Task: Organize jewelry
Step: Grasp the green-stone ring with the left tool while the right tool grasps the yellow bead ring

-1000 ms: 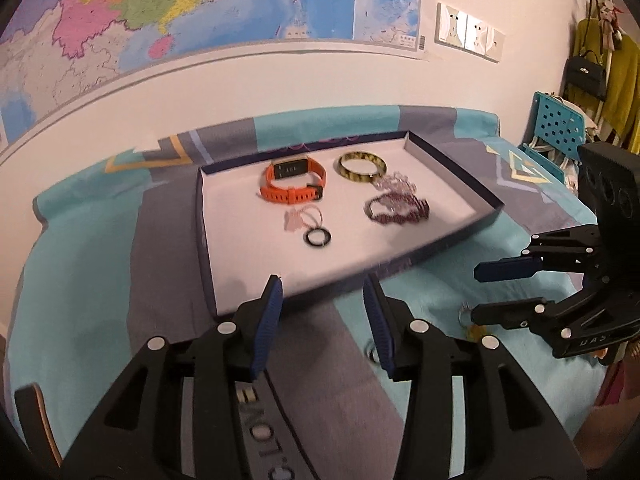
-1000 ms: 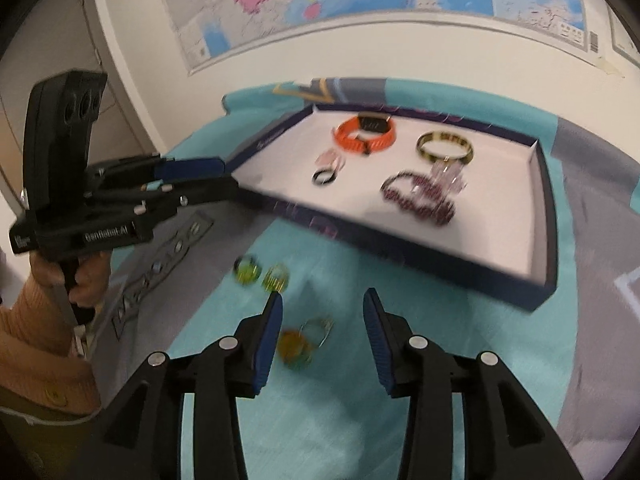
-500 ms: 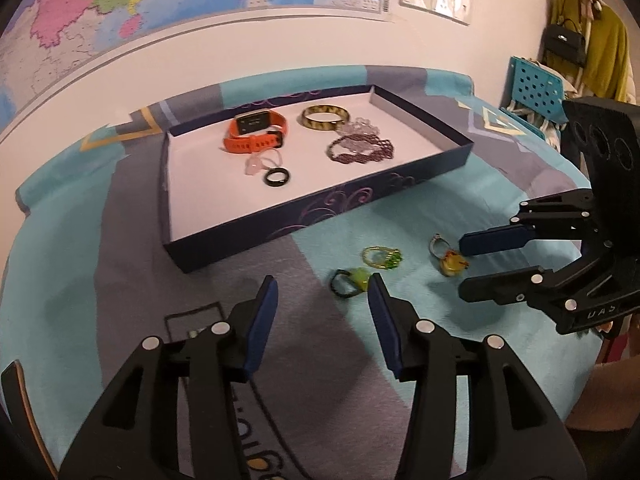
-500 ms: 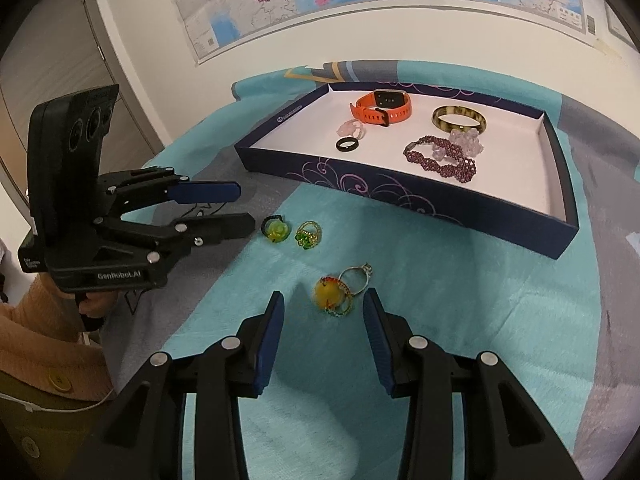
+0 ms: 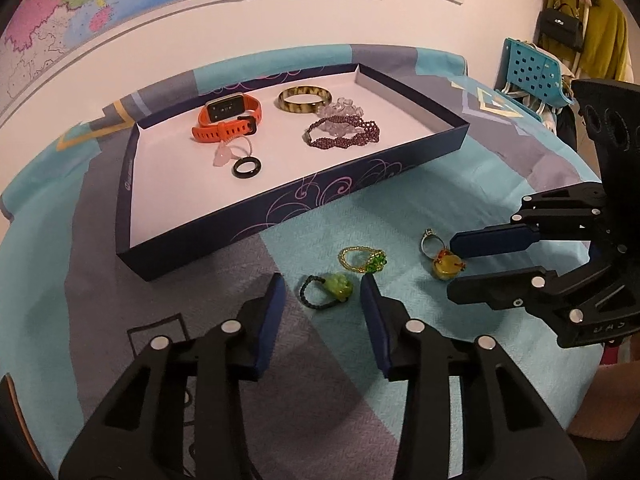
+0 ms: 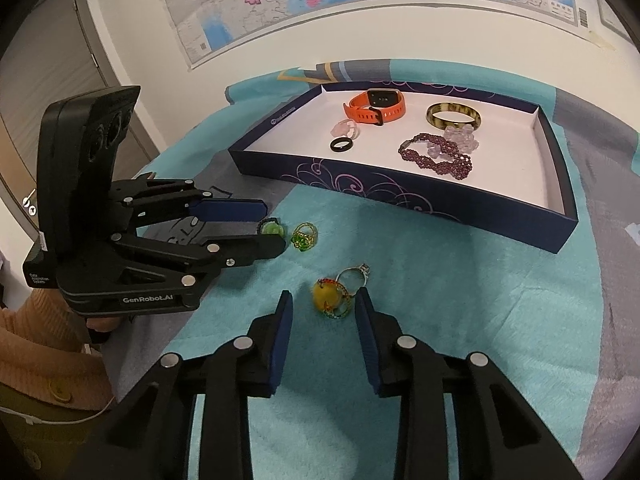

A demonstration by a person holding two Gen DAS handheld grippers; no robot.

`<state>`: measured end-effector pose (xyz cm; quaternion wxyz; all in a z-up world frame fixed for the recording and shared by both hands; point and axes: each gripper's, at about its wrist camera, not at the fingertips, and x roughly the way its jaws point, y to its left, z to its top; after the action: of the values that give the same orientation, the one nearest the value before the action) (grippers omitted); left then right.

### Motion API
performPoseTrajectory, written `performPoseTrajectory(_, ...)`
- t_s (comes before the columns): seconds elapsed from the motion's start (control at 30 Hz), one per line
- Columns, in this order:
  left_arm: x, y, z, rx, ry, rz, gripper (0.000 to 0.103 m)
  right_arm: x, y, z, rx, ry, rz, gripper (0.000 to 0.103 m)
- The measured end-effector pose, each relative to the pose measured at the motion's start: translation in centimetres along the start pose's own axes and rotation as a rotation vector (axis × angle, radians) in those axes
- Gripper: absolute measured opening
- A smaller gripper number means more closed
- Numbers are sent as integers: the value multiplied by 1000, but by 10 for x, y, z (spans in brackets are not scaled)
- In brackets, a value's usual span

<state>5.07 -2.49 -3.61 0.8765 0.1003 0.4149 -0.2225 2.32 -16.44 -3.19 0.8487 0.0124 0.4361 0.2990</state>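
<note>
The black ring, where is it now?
The black ring lies inside the tray, left part in the left wrist view, touching the pink ring, just in front of the orange watch.

In the right wrist view, the left gripper [image 6: 276,228] covers part of the green stone ring [image 6: 273,227] behind its fingertips. Beside the right jaws, the yellow stone ring [image 6: 326,296] overlaps the silver ring [image 6: 354,274]. The person's sleeve [image 6: 36,344] is cut off by the left edge. The pale beads [image 5: 342,110] are too indistinct to identify.
</note>
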Motion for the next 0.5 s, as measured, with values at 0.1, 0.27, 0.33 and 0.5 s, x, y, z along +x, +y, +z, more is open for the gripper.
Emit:
performPoseTrajectory(0.1, 0, 0, 0, -4, 4, -2, 29, 1, 0, 1, 3, 1, -12, 25)
performPoseTrajectory(0.27, -2, -3, -3, 0, 0, -11, 27, 2, 1, 0, 4, 3, -19, 14)
performPoseTrajectory(0.33, -5, -5, -5, -1, -3, -12, 27, 2, 2, 0, -3, 3, -18, 14)
performPoseTrajectory(0.5, -9, -4, -10, -19, -4, -20, 26, -1, 3, -3, -2, -4, -11, 14)
